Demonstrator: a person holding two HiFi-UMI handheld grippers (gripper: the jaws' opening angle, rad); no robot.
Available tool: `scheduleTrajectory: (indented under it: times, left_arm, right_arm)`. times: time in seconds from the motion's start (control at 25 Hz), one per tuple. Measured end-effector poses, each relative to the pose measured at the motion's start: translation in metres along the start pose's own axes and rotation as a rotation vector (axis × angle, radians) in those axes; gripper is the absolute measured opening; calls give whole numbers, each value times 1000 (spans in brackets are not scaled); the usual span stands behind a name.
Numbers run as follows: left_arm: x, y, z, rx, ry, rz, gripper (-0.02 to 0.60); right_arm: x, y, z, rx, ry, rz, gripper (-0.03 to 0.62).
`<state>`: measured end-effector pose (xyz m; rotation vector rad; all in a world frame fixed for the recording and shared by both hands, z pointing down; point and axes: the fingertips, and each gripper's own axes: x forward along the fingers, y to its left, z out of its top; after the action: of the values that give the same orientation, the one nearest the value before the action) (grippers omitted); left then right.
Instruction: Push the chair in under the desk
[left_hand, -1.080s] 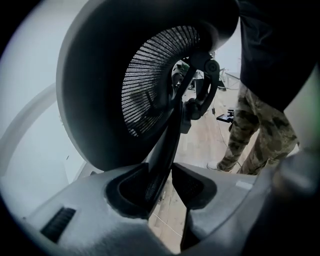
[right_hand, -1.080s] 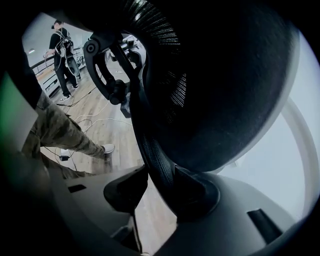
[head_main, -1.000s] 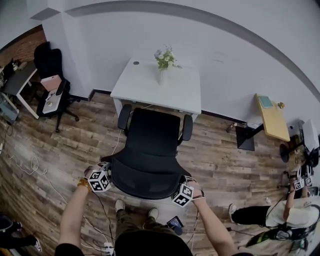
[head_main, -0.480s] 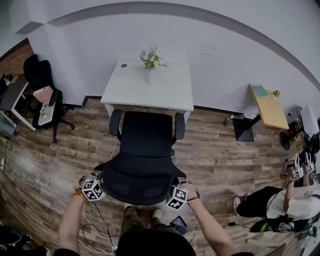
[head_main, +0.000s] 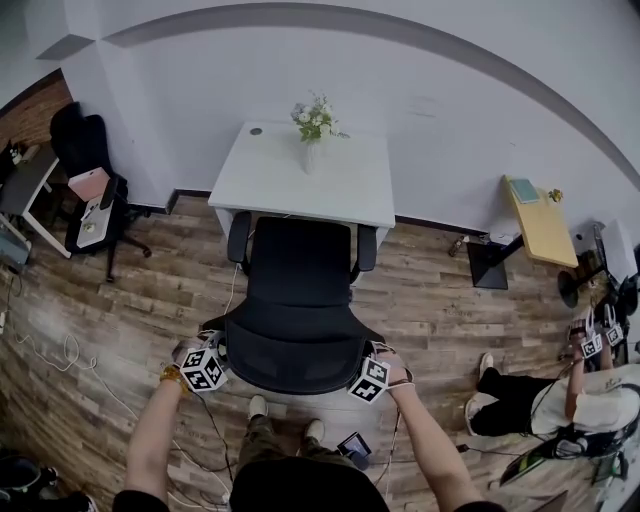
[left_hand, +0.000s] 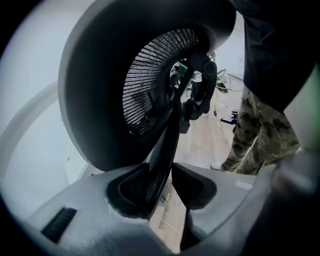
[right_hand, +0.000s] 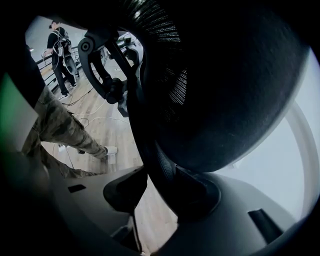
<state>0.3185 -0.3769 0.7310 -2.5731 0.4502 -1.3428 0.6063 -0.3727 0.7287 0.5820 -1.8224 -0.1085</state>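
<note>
Chair (head_main: 296, 300) is set facing desk (head_main: 270, 185) at twelve o'clock.
Backrest rim (left_hand: 167, 135) is straddled, unclamped, by left gripper (left_hand: 160, 170) at eight and right gripper (right_hand: 160, 175) at four; right jaws just widened.

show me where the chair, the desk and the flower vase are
chair (head_main: 300, 268): head view, on the black seat
desk (head_main: 275, 185): head view, on the bare white top
flower vase (head_main: 316, 155): head view, on the white vase body below the blooms
</note>
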Motion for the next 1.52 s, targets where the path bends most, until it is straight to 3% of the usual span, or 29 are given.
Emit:
scheduleTrajectory:
  times: [0.36, 1.12, 1.52]
  left_arm:
    - [12, 53, -11, 26, -6, -6, 150]
    - [8, 159, -80, 123, -28, -77, 153]
    - [14, 206, -92, 165, -63, -82, 158]
  right_arm:
    - [20, -36, 23, 25, 9, -6, 178]
    - [65, -57, 112, 127, 58, -42, 175]
    - [82, -81, 134, 172, 98, -47, 175]
